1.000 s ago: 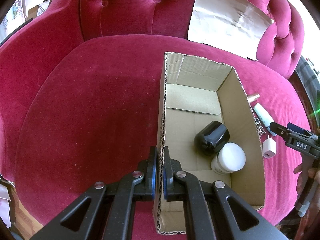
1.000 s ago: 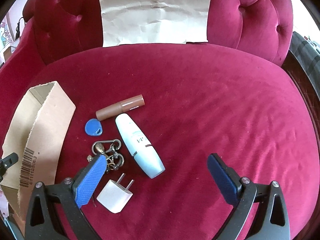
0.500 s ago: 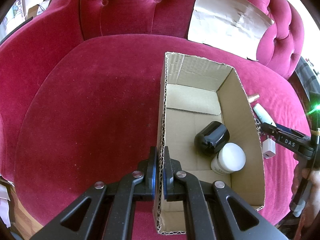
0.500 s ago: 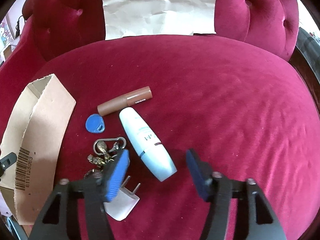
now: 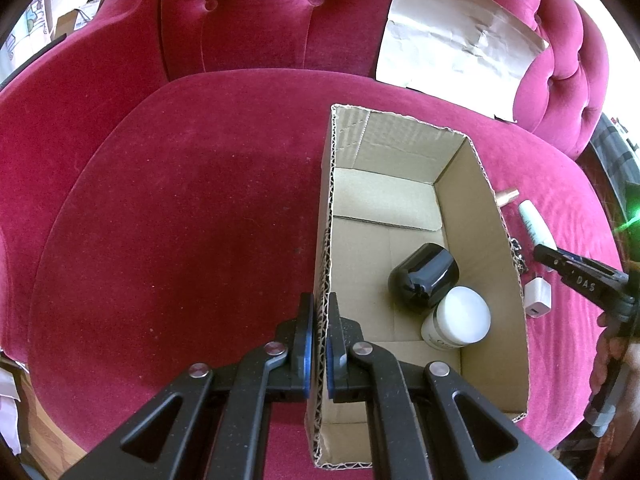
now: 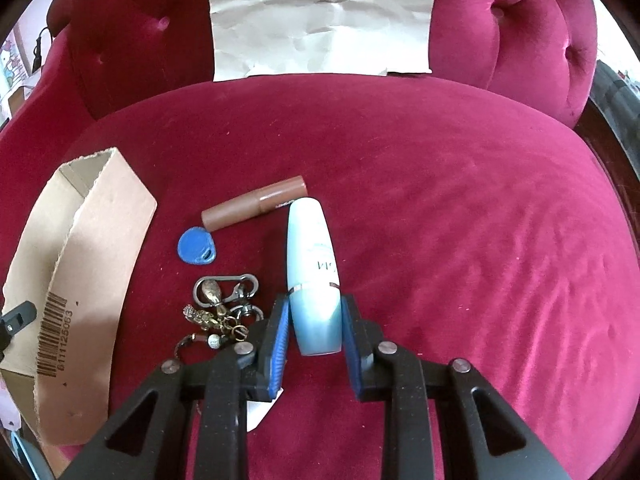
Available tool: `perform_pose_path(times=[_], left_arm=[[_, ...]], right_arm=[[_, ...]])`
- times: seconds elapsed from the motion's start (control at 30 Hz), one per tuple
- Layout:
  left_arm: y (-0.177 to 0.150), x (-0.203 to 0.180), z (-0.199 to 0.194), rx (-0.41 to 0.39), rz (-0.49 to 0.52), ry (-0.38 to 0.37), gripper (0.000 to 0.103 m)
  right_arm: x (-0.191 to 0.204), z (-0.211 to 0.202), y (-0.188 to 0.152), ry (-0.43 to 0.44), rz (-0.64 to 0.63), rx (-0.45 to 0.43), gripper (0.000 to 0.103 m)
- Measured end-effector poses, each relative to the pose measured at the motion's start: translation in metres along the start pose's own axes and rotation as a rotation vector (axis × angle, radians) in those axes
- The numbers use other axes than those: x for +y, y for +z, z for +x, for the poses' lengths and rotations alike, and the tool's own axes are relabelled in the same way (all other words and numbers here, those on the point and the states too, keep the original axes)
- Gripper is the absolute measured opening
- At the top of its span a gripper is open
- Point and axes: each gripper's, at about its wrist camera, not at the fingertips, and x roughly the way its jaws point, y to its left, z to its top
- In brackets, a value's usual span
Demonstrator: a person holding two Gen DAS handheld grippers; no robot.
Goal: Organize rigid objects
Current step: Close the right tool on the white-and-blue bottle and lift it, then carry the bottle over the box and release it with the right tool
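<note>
My left gripper (image 5: 319, 332) is shut on the left wall of an open cardboard box (image 5: 326, 208) on a red velvet seat. A black jar (image 5: 424, 276) and a white-lidded jar (image 5: 458, 322) lie inside it. My right gripper (image 6: 314, 322) is shut on the blue cap end of a pale blue roll-on bottle (image 6: 314, 264), which lies on the seat; the bottle also shows in the left wrist view (image 5: 534, 222). Beside it lie a brown tube (image 6: 256, 206), a blue key fob (image 6: 196, 246), a keyring with charms (image 6: 222, 308) and a white charger plug (image 5: 537, 296).
The box's outer wall with a barcode (image 6: 80, 280) stands left of the loose items. A crumpled grey paper sheet (image 6: 320, 16) leans on the tufted backrest. Bare velvet seat (image 6: 480, 240) spreads to the right. The seat's edge drops off at right.
My right gripper moved forward and left over the roll-on bottle and its jaws closed from wide open onto the bottle's cap end. The bottle turned to point straight away. The left gripper stayed put.
</note>
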Motion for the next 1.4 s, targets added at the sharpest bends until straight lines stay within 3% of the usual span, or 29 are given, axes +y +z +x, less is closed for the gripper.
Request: perform_pose_path(times=[0.57,1.4], left_arm=[[0.000,0.000,0.000,-0.001,0.002,0.003,0.004],[0.000,0.001,0.000,-0.001,0.001,0.003,0.004]], right_arm=[[0.001,-0.041,0.013,0.005,0.010,-0.066,0.026],[0.067,-0.099,0.030,0.133,-0.098,-0.154,0.026]])
